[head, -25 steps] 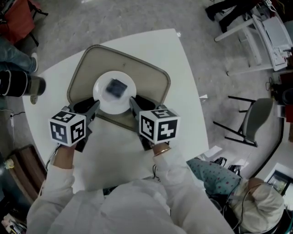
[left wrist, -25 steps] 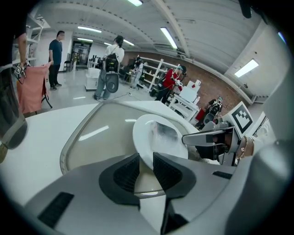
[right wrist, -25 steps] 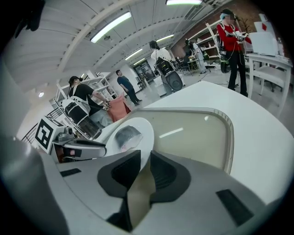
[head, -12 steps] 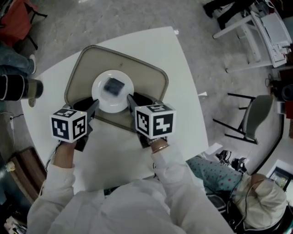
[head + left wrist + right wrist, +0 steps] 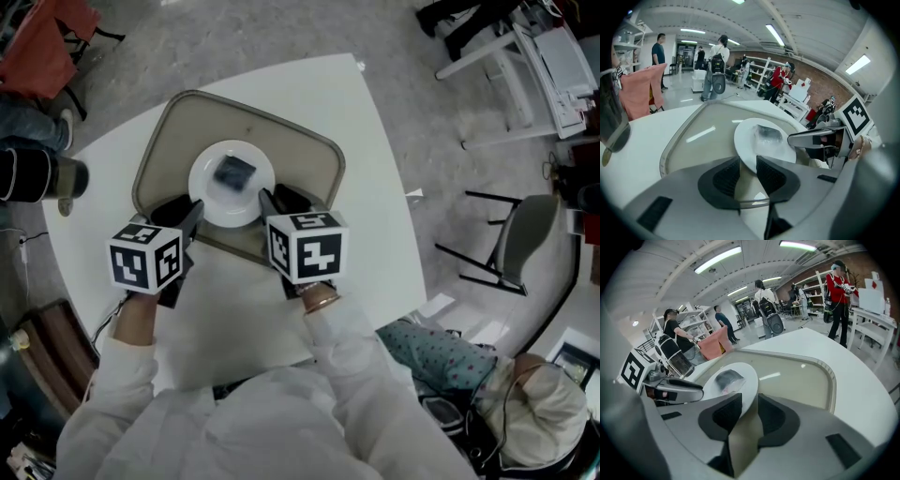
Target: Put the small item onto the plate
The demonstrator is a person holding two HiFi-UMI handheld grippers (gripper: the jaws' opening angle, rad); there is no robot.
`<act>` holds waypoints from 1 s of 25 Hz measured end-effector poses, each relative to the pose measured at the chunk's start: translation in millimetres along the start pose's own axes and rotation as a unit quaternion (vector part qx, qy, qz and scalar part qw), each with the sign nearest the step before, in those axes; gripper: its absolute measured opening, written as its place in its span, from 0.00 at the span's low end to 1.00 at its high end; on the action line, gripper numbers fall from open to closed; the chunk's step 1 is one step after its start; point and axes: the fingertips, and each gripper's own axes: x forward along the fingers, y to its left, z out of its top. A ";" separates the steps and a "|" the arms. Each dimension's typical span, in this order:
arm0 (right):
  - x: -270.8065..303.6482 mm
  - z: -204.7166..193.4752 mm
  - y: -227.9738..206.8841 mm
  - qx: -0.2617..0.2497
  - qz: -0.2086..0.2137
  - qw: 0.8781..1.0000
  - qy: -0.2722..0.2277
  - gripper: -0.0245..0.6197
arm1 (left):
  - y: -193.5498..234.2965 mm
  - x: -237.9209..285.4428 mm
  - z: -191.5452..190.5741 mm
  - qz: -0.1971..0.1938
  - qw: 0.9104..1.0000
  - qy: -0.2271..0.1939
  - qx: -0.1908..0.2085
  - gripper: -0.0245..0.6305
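A white plate lies on a tan tray, and a small dark item in a clear wrap rests on the plate. My left gripper is at the plate's near left rim. In the left gripper view the rim runs between the open jaws of the left gripper, with a gap showing. My right gripper is at the near right rim. Its jaws are opening around the plate's edge, which sits between the pads of the right gripper. The item is free of both grippers.
The tray sits on a white rounded table whose edge is close behind it. A grey chair stands to the right and a dark cylinder at the left edge. Several people stand far off in the room.
The right gripper's marker cube has shifted a little left and toward me. Plate, item and left gripper have stayed where they were.
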 end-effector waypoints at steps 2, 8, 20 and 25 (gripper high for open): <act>1.0 -3.0 3.6 -0.009 -0.006 1.000 0.000 0.19 | 3.2 -2.4 -3.4 0.003 1.000 -0.005 0.004 0.19; -5.9 -5.8 9.9 -0.019 -0.009 1.000 0.000 0.22 | 0.0 -9.2 -7.3 -0.008 1.000 -0.007 0.008 0.19; -53.3 -4.9 43.2 -0.022 0.008 0.999 -0.047 0.22 | -24.5 -54.8 -10.7 -0.032 0.998 -0.045 0.044 0.18; -76.9 -9.1 76.1 -0.028 0.024 0.996 -0.080 0.21 | -37.0 -92.5 -14.3 -0.097 0.989 -0.100 0.052 0.12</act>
